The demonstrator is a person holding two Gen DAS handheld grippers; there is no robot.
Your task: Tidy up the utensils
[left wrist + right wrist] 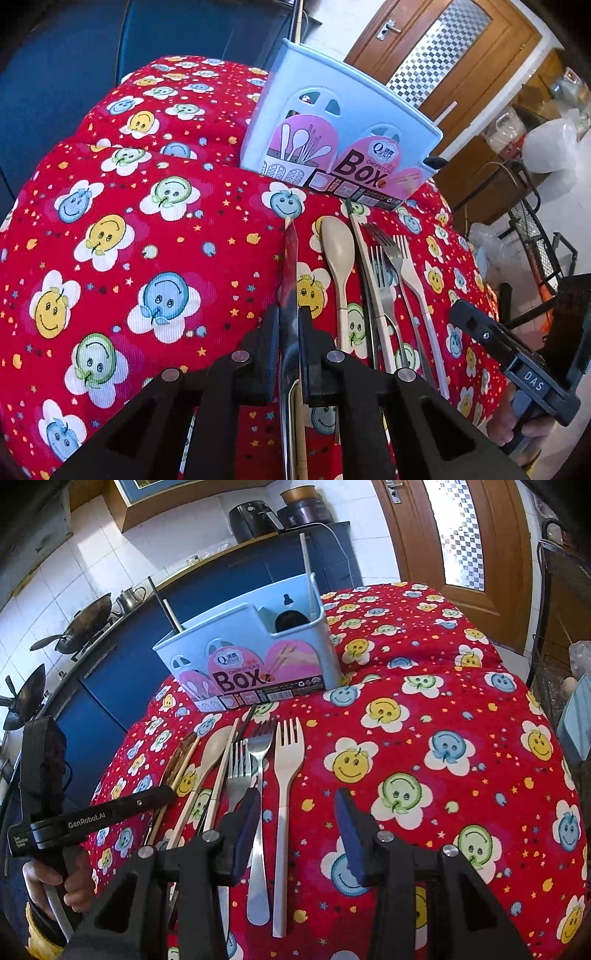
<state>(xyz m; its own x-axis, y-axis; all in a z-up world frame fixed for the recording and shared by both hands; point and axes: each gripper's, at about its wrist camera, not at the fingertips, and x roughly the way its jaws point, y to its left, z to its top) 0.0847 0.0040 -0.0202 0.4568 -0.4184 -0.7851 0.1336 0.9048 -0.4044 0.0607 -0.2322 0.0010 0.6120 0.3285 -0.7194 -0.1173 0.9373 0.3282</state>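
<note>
A light blue chopsticks box stands at the far side of the red smiley cloth. In front of it lie a beige spoon, chopsticks, two metal forks and a white plastic fork. My left gripper is shut on a metal knife, held just above the cloth. My right gripper is open above the forks' handles; it also shows at the edge of the left wrist view.
A kitchen counter with woks and appliances runs behind the table. A wooden door stands to the right. A wire rack and bags sit on the floor beside the table. A few utensils stand inside the box.
</note>
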